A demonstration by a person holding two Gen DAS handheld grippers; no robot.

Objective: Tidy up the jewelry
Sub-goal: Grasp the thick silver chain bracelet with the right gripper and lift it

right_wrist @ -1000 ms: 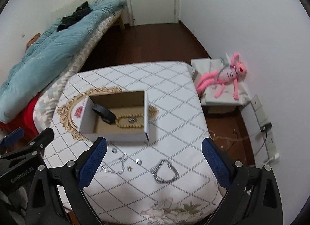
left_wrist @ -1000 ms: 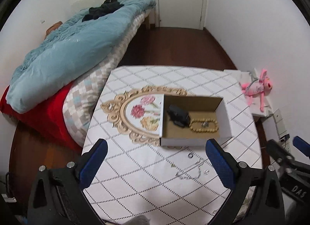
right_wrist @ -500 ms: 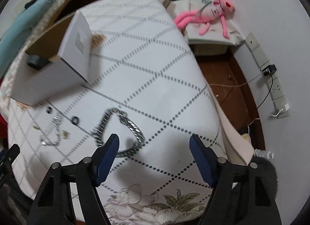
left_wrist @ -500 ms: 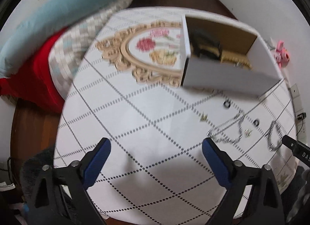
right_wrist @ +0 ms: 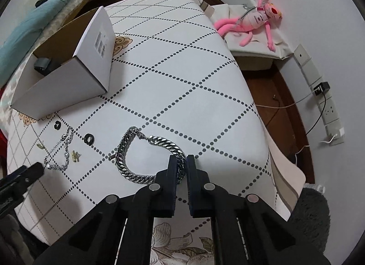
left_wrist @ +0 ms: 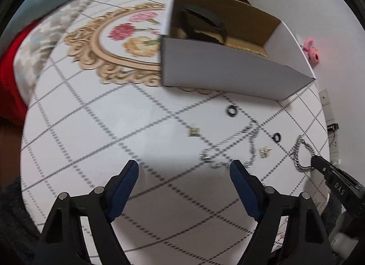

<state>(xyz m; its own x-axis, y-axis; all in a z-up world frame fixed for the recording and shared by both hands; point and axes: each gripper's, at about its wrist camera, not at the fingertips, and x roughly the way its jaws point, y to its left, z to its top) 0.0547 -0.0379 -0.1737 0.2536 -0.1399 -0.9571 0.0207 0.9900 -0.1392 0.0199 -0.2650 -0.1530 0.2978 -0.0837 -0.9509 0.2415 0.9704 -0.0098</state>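
The right gripper (right_wrist: pixel 181 162) has just clenched onto the chunky steel curb-link bracelet (right_wrist: pixel 127 150) at lower centre, while the left gripper (left_wrist: pixel 183 169), its fingers released and closing, hangs over the quilted worktop (left_wrist: pixel 91 128) beside a thin chain (left_wrist: pixel 230 150).

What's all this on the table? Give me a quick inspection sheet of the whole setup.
Surface: table with a dotted diamond cloth.
Job's things: box holding items; chain bracelet; thin chain; two black rings; small gold pieces.
Clutter: nothing seen.
Grippers: right gripper shut on the chain bracelet, just closed; left gripper open, narrowing, nothing between.
Cables: power strip with cords by the wall.
Surroundings: bed, pink toy.
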